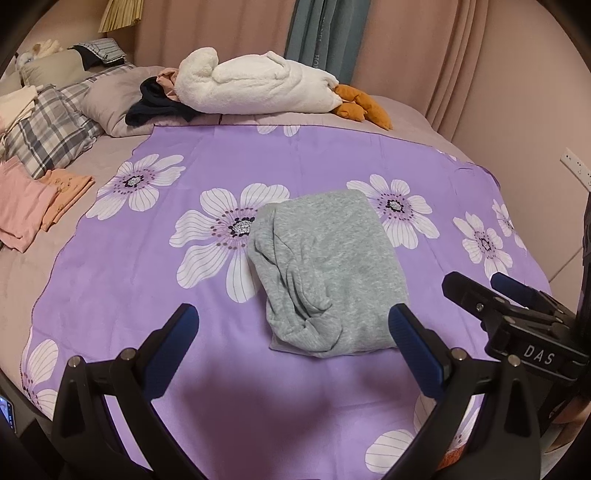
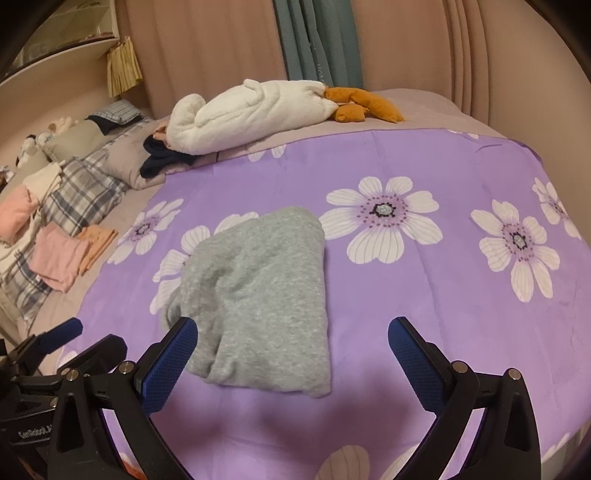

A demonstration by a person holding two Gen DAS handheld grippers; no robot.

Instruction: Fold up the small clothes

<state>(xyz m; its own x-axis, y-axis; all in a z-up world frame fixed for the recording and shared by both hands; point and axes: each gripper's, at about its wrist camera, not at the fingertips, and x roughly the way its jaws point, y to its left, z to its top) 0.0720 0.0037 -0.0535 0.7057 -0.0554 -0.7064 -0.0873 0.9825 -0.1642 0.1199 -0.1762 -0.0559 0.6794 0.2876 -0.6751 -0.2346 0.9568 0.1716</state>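
Nearest, left gripper (image 1: 293, 334): blue ribbed pads spread wide, nothing between them, hovering off the near edge of the grey garment (image 1: 325, 273). Right gripper (image 2: 291, 345) likewise spread and empty, its left pad at the garment's near-left corner in its own view, contact not certain; seen from the left wrist at 3 o'clock as a black body with blue tips.

Grey garment at centre of both views, already folded into a rough rectangle on the purple cloth (image 1: 147, 280). Marled, fleecy knit, thick and soft; far edge a clean rounded fold, left side bunched into loose ridges, near edge lumpy with a roll of fabric.

Judged nearly done: probably tidying or lifting away next. Best to pinch both near corners through all layers, keep pull even, and smooth the bunched left side before moving, or the bundle may slump open. Slippery-looking cloth beneath might drag along.

Purple cloth: thin, smooth, printed with big white flowers, creased in a grid.

At 9 o'clock, off the cloth, pink stack (image 1: 18, 210) and orange stack (image 1: 68, 194), flat and folded, beside a plaid pillow (image 1: 48, 129).

Farther, at 12 o'clock: navy heap (image 1: 155, 105), unfolded, against a white plush toy (image 1: 258, 83) with orange feet (image 1: 360, 105). Beyond, pink and teal curtains (image 1: 321, 33).
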